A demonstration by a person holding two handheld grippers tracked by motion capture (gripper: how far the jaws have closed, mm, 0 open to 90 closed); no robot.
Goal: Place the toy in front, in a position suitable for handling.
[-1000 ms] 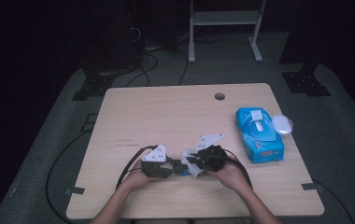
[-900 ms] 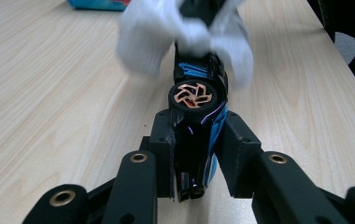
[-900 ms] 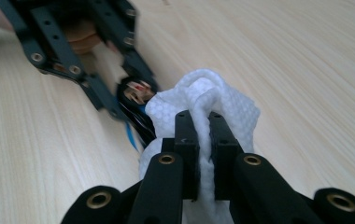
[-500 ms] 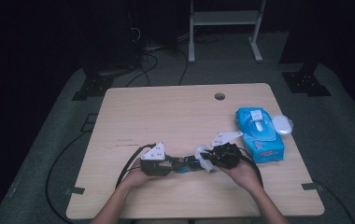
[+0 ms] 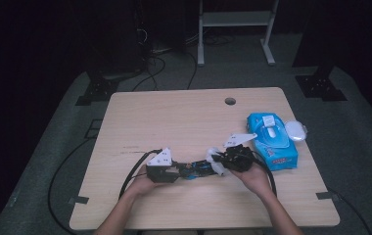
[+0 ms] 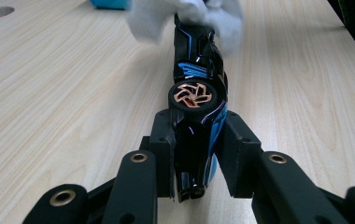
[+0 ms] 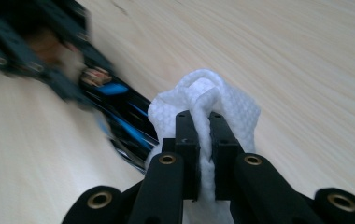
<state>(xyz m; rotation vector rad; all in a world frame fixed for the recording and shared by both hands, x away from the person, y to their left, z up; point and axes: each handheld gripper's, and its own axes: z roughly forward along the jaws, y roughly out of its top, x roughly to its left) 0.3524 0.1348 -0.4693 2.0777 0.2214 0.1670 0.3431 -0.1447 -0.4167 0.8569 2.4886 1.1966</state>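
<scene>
Toy car meets wipe on the worktop (image 5: 174, 122)

Left hand-held gripper (image 6: 195, 154) pinches a black-and-blue toy car (image 6: 198, 74); right hand-held gripper (image 7: 203, 140) clamps a white wipe (image 7: 222, 105) against its far end.

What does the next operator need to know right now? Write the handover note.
Left gripper: shut on the toy car, clamping one end with the car turned on its side above the table.
Right gripper: shut on a white wipe, pressed against the car's far end.
Wipe pack: at the table's right side, with a white lid beside it.
Done: car picked up, wipe in hand and on the car.
Left: probably finish wiping the rest of the body, then set car and wipe down. How clean the car is cannot be told.
</scene>
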